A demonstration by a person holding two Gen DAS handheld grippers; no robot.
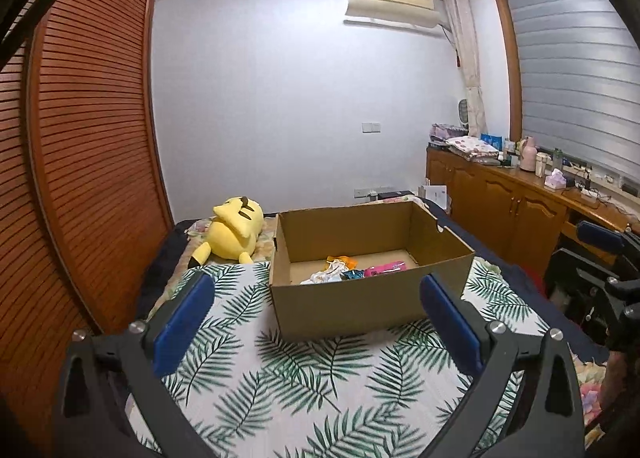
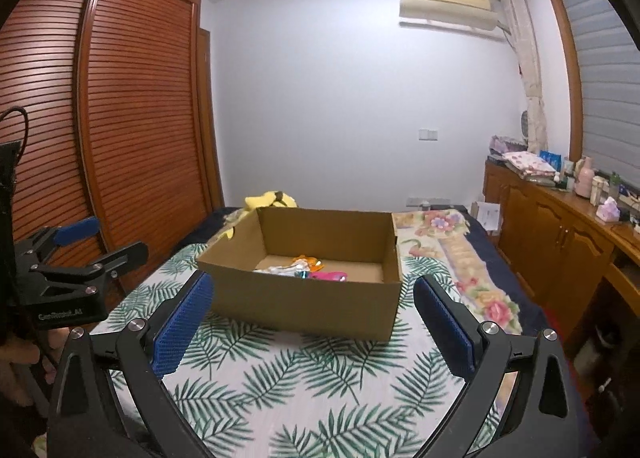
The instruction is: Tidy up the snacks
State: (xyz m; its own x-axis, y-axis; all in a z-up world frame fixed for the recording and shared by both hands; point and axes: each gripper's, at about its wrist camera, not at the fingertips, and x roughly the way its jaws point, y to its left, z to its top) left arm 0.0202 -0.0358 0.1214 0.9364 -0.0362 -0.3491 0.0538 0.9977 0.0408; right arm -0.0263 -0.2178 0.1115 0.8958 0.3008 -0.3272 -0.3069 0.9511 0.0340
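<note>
Several snack packets [image 1: 352,269] lie in cardboard box [image 1: 372,298] on bed, straight ahead of both jaws. Left gripper [image 1: 316,312] and right gripper [image 2: 310,316] both wide, empty. Packets likely light, crinkly, slippery (pinch flat sealed edge, gently).

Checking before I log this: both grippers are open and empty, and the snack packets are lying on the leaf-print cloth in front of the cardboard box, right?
Not quite. The snack packets lie inside the cardboard box, as the left wrist view shows. The rest stands.
</note>
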